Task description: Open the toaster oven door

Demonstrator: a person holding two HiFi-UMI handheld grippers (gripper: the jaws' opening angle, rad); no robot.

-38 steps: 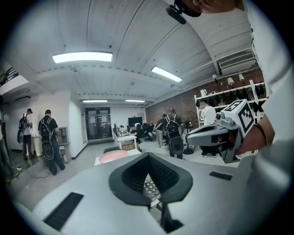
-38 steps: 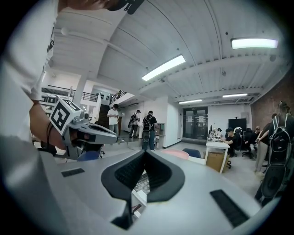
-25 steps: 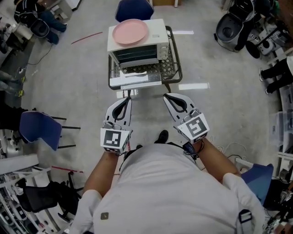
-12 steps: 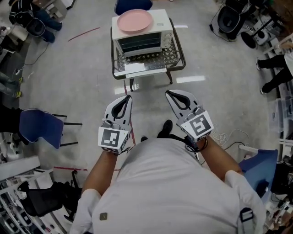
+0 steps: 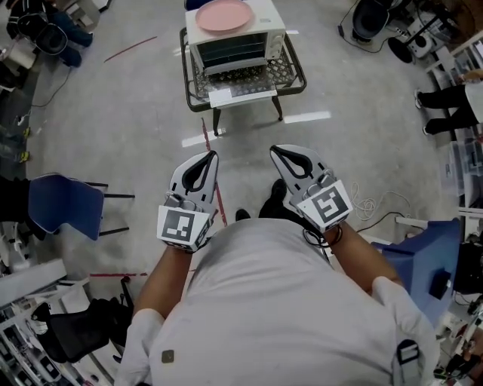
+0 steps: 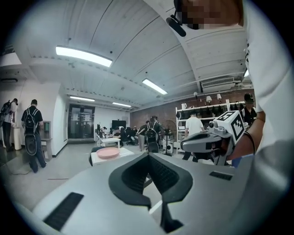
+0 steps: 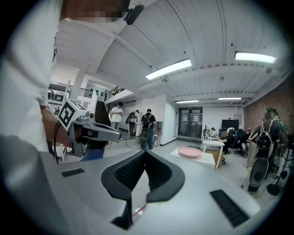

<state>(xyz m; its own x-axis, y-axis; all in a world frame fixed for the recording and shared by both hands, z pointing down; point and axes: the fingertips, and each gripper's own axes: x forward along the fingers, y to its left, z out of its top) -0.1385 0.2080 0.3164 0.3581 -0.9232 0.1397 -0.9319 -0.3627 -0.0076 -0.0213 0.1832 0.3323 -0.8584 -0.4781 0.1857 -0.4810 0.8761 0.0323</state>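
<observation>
The white toaster oven (image 5: 235,34) stands on a wire-top table (image 5: 290,71) at the top of the head view, a pink plate (image 5: 223,15) on its roof. Its dark front shows horizontal bars, and a pale flat panel (image 5: 232,93) lies on the table just before it; I cannot tell whether that panel is the door. My left gripper (image 5: 205,157) and right gripper (image 5: 278,151) are held side by side well short of the table, both shut and empty. In the left gripper view the plate (image 6: 108,152) is far ahead; in the right gripper view the plate (image 7: 190,152) is too.
A blue chair (image 5: 64,207) stands to the left and another blue seat (image 5: 419,264) to the right. A red line (image 5: 213,170) and white tape marks (image 5: 306,117) cross the floor. A cable (image 5: 373,205) lies at the right. Several people stand far off.
The oven and table have slid towards the top of the head view and look smaller; both grippers are farther from them. Both pairs of jaws stay shut.
</observation>
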